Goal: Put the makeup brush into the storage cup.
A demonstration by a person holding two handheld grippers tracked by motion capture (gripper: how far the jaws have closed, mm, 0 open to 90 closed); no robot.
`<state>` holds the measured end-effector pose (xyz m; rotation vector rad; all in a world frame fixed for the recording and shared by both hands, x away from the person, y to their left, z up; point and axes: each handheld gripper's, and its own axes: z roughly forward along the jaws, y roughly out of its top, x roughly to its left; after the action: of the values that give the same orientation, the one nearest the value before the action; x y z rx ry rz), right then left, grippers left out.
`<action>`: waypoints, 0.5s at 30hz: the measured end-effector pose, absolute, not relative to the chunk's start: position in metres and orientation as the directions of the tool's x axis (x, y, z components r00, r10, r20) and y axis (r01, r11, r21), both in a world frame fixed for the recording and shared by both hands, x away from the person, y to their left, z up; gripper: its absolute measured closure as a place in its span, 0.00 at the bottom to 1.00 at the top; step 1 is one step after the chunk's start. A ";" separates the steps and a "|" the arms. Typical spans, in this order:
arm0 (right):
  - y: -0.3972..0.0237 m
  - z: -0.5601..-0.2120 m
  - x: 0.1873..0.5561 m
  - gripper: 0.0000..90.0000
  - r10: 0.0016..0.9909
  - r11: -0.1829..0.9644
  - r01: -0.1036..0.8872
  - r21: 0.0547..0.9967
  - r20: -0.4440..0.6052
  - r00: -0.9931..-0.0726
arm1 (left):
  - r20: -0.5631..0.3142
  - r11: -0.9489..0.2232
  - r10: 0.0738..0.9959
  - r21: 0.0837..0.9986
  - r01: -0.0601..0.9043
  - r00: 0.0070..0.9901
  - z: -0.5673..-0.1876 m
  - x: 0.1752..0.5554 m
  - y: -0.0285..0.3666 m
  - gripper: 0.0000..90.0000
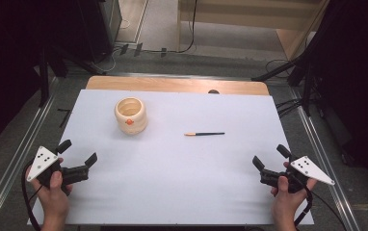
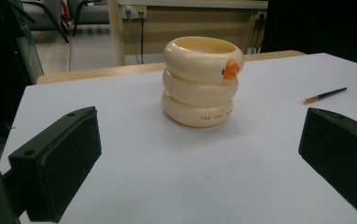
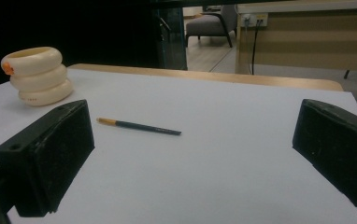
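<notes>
One cream pot (image 1: 131,115), shaped like three stacked rings with an orange duck beak on its side, stands upright on the white table (image 1: 172,183), toward the far left. One thin paintbrush (image 1: 204,134) lies flat to its right, well apart from it (its orange-tan end points toward the pot). Two grippers sit at the near edge, one in each hand: the left gripper (image 1: 78,155) and the right gripper (image 1: 269,156). Each has its jaws spread wide, holding nothing, just above the table

Glossy cup (image 2: 200,81) — ceramic, perhaps.
</notes>
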<state>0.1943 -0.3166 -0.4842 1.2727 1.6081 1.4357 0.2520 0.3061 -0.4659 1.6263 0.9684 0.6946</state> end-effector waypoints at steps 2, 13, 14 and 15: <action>-0.315 -0.484 0.195 0.00 0.928 -0.058 0.254 0.965 0.146 -0.342 | -0.038 -0.100 0.865 0.964 0.245 0.501 -0.466 0.252 0.305 0.00; -0.309 -0.464 0.208 0.03 0.922 0.046 0.310 0.950 0.079 -0.380 | -0.033 -0.113 0.859 0.961 0.252 0.512 -0.467 0.256 0.295 0.00; -0.308 -0.462 0.211 0.04 0.920 0.062 0.318 0.946 0.069 -0.385 | -0.034 -0.113 0.858 0.961 0.253 0.513 -0.467 0.256 0.295 0.00; -0.307 -0.459 0.213 0.04 0.918 0.080 0.323 0.943 0.057 -0.392 | -0.035 -0.114 0.856 0.961 0.253 0.516 -0.467 0.256 0.295 0.00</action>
<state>0.2134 -0.3069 -0.4594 1.2280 1.7813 1.3169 0.2556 0.2949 -0.4668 1.6469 0.9592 0.6778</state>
